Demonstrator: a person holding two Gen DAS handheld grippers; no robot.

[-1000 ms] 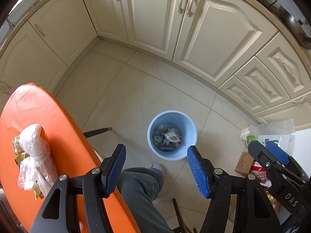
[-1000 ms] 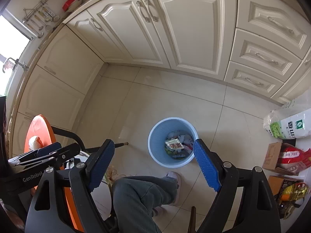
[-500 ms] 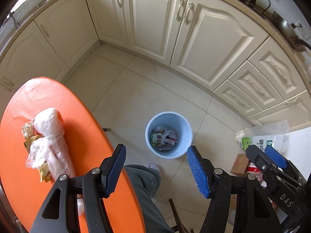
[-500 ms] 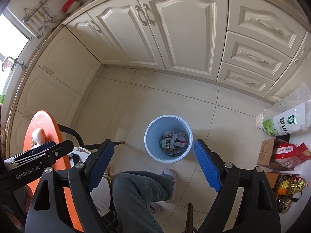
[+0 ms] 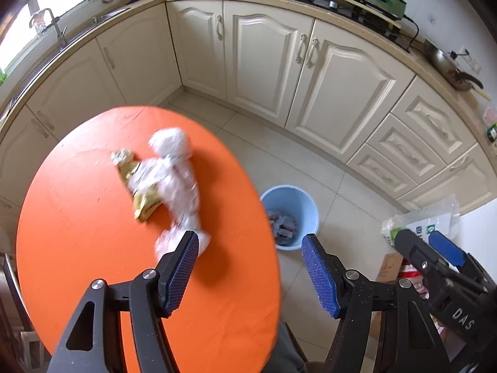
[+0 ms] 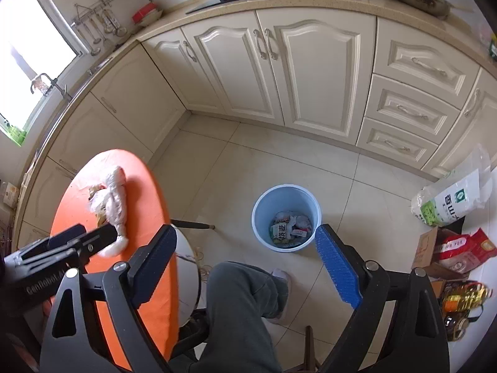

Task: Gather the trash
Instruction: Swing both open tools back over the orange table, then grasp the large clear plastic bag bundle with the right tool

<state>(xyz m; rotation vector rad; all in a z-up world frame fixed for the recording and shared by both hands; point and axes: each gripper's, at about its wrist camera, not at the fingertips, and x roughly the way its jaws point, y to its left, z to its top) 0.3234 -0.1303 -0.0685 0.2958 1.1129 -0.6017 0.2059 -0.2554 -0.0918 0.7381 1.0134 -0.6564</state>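
Note:
A crumpled clear plastic wrap (image 5: 175, 183) lies on the round orange table (image 5: 77, 233), with a gold wrapper (image 5: 136, 183) under its left side. Both show small in the right wrist view (image 6: 113, 205). My left gripper (image 5: 250, 267) is open and empty, above the table's right edge, its left finger just short of the wrap's near end. The light blue trash bin (image 5: 290, 214) stands on the floor right of the table, holding several wrappers. My right gripper (image 6: 245, 262) is open and empty, above the floor near the bin (image 6: 285, 216).
Cream kitchen cabinets (image 5: 279, 71) run along the back. Bags and a cardboard box (image 6: 447, 217) sit on the floor at right, with oil bottles (image 6: 459, 301) nearer. The person's leg (image 6: 239, 307) and a white stool (image 6: 188, 273) are below the right gripper.
My left gripper has swung left and up from over the bin to over the table, bringing the wrap close ahead. The right gripper has tilted up slightly, staying open.

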